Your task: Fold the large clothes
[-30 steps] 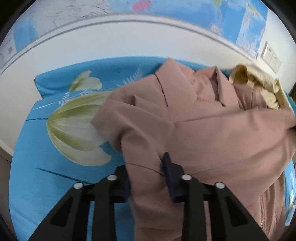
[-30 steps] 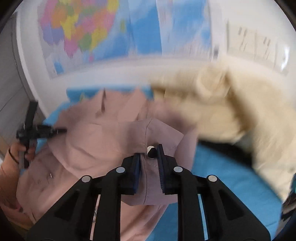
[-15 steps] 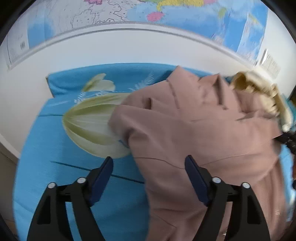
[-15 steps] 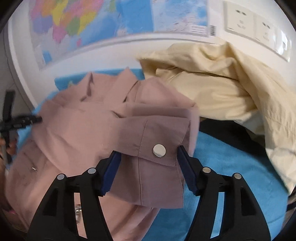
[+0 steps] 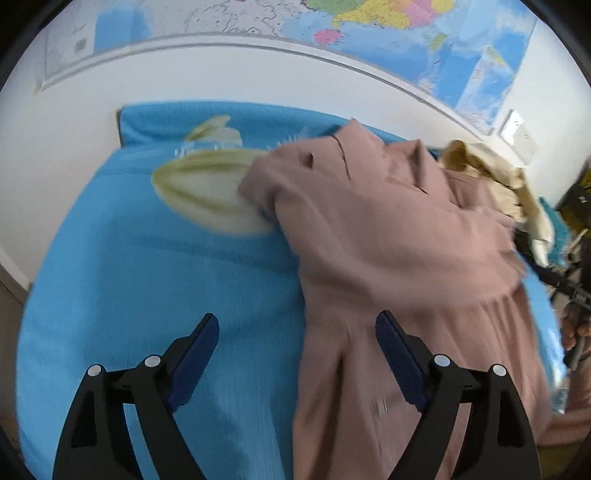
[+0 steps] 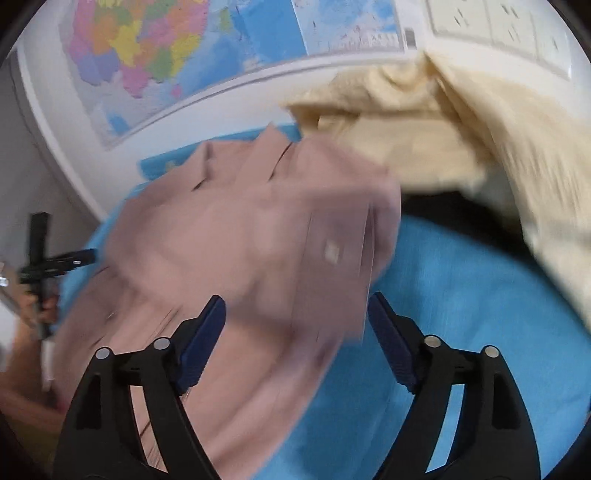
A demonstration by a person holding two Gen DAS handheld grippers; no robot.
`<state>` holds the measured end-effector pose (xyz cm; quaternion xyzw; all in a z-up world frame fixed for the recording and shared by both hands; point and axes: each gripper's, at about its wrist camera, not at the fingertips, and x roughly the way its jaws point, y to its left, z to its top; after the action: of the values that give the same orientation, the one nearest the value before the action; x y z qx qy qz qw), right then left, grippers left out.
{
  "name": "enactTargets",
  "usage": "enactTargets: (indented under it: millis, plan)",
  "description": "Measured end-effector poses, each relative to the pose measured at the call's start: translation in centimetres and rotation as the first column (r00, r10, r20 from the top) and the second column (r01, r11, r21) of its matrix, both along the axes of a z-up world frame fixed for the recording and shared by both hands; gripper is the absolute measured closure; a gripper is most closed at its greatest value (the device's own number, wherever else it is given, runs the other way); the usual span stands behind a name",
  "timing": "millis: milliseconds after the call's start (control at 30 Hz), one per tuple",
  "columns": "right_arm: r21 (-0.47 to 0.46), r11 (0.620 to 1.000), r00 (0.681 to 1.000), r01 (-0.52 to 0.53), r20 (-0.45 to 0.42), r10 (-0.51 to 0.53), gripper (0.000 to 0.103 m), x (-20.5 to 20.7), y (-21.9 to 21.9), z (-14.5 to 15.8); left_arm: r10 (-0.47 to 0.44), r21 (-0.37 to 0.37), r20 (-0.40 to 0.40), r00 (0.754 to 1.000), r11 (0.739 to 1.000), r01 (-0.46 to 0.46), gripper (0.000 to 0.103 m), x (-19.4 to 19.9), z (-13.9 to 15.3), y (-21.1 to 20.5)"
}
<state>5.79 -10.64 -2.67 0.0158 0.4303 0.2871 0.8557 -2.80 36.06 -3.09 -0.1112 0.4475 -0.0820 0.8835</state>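
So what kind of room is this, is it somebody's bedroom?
Probably a bedroom or a home room. Clothes, a pink garment and a cream one, lie on a blue flowered sheet like a bed's, with a big map and wall sockets behind.

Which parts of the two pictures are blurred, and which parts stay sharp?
Left wrist view: the pink garment smears toward its right edge, the blue sheet is softly streaked, the left gripper is crisp. Right wrist view: stronger blur; the pink garment's cuff and the cream garment are streaked, the right gripper is sharp. Both views bend the wall map at the edges.
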Motion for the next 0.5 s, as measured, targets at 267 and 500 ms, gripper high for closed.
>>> enactTargets:
  millis: [267,500]
  plan:
    - [0.106,0.991,0.978,-0.086,-0.179,0.104,0.023,-7.2,-1.2,-3.8,-0.087,-0.128,-0.044,0.995,0.988,0.081,0.012,-6.9,-2.2,-0.8]
    - [0.197,0.971,0.960,-0.137,-0.215,0.180,0.095,-8.9,0.7,-5.7,-0.194,-0.062,-0.020,0.981,0.979,0.192,0.008,-9.7,-2.7,-5.3]
